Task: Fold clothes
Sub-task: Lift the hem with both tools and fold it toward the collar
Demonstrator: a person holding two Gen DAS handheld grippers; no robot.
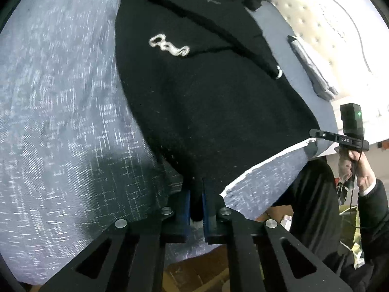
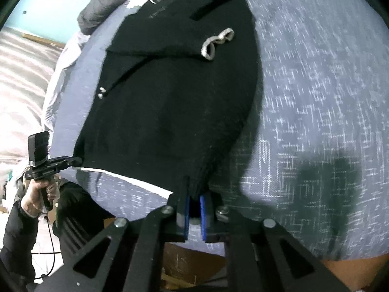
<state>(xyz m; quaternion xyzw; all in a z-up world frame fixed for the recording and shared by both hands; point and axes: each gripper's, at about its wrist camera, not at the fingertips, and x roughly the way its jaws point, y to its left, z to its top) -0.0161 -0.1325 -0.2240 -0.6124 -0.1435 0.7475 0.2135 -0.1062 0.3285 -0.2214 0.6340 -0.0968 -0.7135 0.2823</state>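
— Light?
— Dim, from above; dark shadows on the bedspread (image 2: 328, 170) near each camera. The headboard (image 1: 323, 24) glares white.
— Sharpness?
— Weave streaked with blur; fisheye bends edges.

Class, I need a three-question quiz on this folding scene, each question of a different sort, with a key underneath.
1. True or false: the left hand-held gripper is shut on the hem of the black sweater.
2. Multiple choice: the sweater lies on (A) a wooden floor, (B) a blue-grey bedspread, (C) a chair.
3. Fill the gap: the right hand-held gripper grips the sweater at its near ____.

Key: 1 true; 2 B; 3 corner (the hem corner nearest the camera).
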